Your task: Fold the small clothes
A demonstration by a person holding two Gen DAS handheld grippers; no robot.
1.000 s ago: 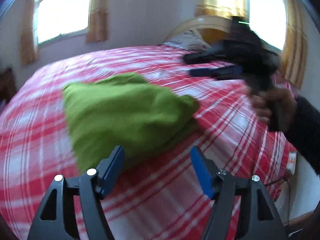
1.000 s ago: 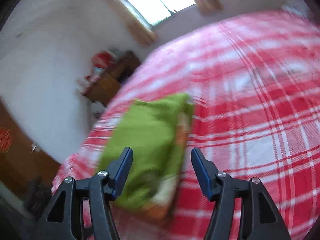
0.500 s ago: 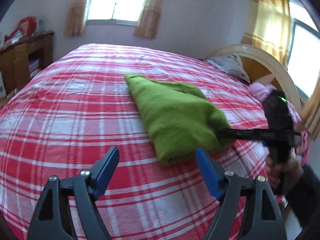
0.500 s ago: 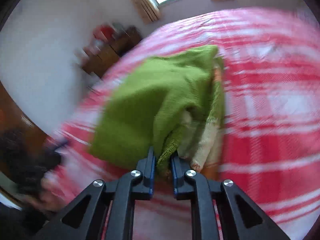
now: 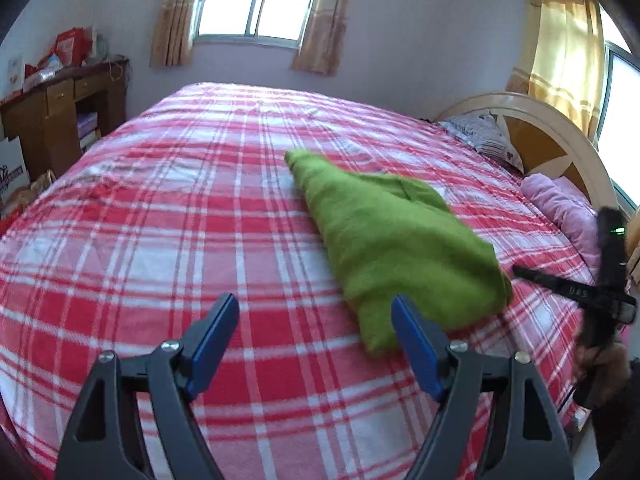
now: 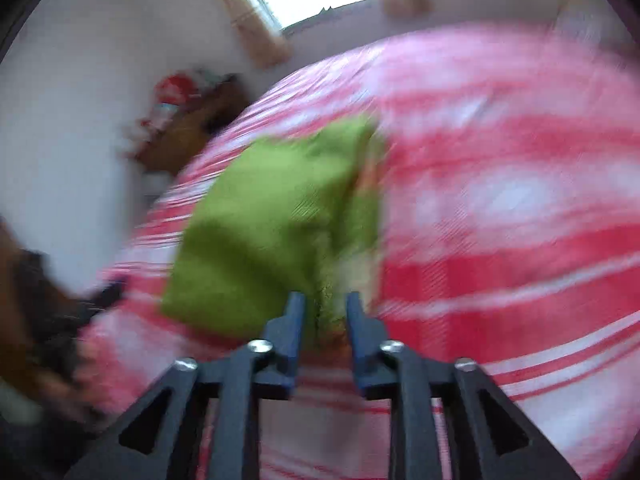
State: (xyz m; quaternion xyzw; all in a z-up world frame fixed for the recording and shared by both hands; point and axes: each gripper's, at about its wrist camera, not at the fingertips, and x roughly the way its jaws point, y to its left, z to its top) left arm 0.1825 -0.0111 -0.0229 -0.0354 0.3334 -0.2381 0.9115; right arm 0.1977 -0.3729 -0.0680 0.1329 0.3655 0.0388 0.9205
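garment: a folded green knitted garment (image 5: 396, 240) lies flat on the red and white plaid bedspread (image 5: 200, 220), towards the right half of the bed as the left wrist camera sees it. it tapers to a narrow end pointing at the far side of the bed, and its wide end faces the cameras.

left gripper: the left gripper (image 5: 316, 344) has black arms and blue pads, spread wide apart with nothing between them. it hovers over the bedspread, near the wide end of the garment; its right pad stands in front of the garment's near corner, and contact cannot be judged.

right gripper: the right gripper (image 6: 322, 320) has its blue pads a narrow gap apart, and the garment's near edge sits in that gap (this view is badly blurred, so whether the pads actually press the cloth cannot be told). from the left wrist camera it shows as a dark tool (image 5: 576, 288) at the right edge of the bed, just beside the wide end of the garment.

surroundings: a wooden desk (image 5: 60, 108) stands left of the bed, a curtained window (image 5: 260, 0) sits in the far wall, and a pale curved headboard (image 5: 552, 136) with pillows is at the right.
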